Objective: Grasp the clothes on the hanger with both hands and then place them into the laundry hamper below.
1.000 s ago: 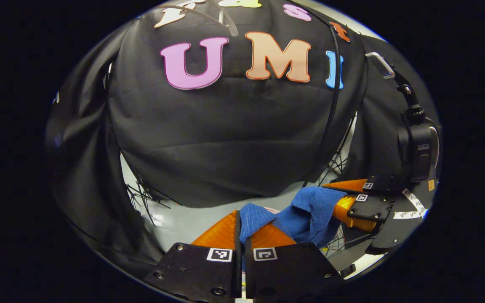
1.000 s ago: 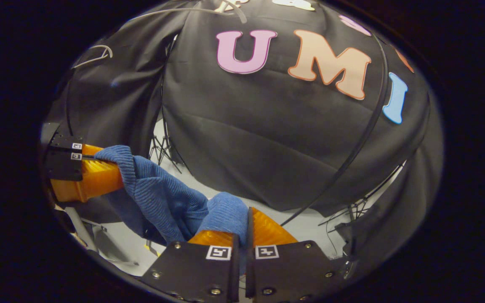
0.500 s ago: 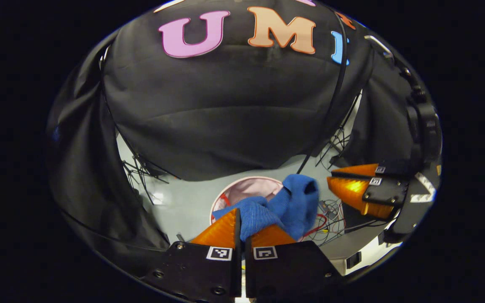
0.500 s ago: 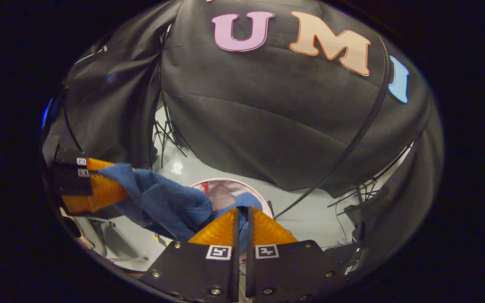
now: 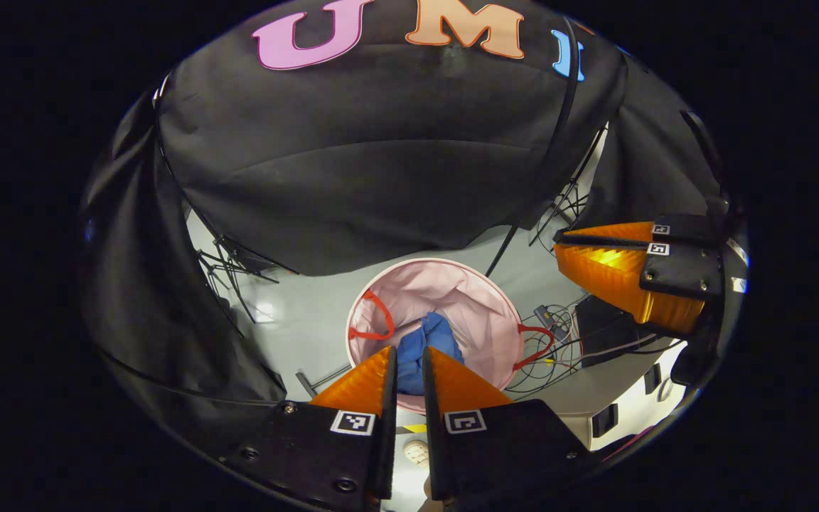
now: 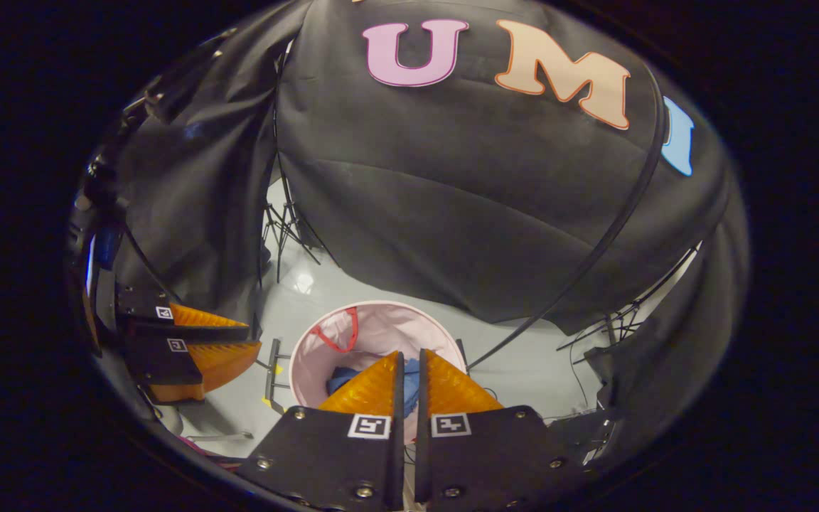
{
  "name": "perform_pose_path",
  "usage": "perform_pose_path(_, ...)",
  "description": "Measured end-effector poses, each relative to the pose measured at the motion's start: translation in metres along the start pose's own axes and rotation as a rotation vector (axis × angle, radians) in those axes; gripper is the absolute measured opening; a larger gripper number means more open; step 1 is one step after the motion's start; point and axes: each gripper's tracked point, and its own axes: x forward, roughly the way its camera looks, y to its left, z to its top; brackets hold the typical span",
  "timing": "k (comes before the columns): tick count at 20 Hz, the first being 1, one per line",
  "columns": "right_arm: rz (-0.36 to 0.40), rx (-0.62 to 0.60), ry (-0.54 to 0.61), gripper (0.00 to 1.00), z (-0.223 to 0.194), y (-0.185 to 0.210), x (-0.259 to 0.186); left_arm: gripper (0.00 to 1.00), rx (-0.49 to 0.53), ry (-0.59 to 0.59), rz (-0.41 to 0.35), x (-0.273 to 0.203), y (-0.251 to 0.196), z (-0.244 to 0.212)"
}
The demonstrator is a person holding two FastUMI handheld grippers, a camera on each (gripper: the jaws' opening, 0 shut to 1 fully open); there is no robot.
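The grey floor [image 5: 296,334] lies below, under the black cloth wall [image 5: 381,178]. A round pink hamper [image 5: 484,313] stands on the floor, with red handles [image 5: 374,323] on its rim. In the right gripper view the hamper [image 6: 409,331] sits just past the fingers. The blue clothes [image 5: 427,345] lie crumpled inside the hamper, near its middle, and a bit of them [image 6: 344,377] shows beside the orange fingers in the right gripper view. Thin black stand legs [image 6: 285,227] and loose wires [image 5: 559,341] rest on the floor near the hamper. The left gripper [image 5: 409,366] hangs above the hamper with a small gap between its orange fingers, and nothing is held in it. It also shows at the left edge of the right gripper view [image 6: 235,341], with a narrow gap there too. The right gripper [image 6: 409,370] hangs above the hamper with only a thin slit between its fingers, and no cloth is in it. It shows at the right of the left gripper view [image 5: 566,242], well apart from the clothes.
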Motion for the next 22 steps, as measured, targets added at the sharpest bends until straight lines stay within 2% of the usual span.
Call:
perform_pose_path(13,-0.006,0.025,-0.034,0.07,0.01,0.001,-0.015,0.22,0.006,-0.079,0.009,-0.021,0.002,0.023)
perform_pose_path(17,-0.023,0.026,-0.082,0.07,0.029,-0.006,-0.025,0.22,-0.004,-0.161,0.01,-0.039,0.004,0.05)
perform_pose_path(22,-0.045,0.044,-0.207,0.07,0.082,-0.015,-0.059,0.22,0.002,-0.311,0.017,-0.079,0.002,0.107)
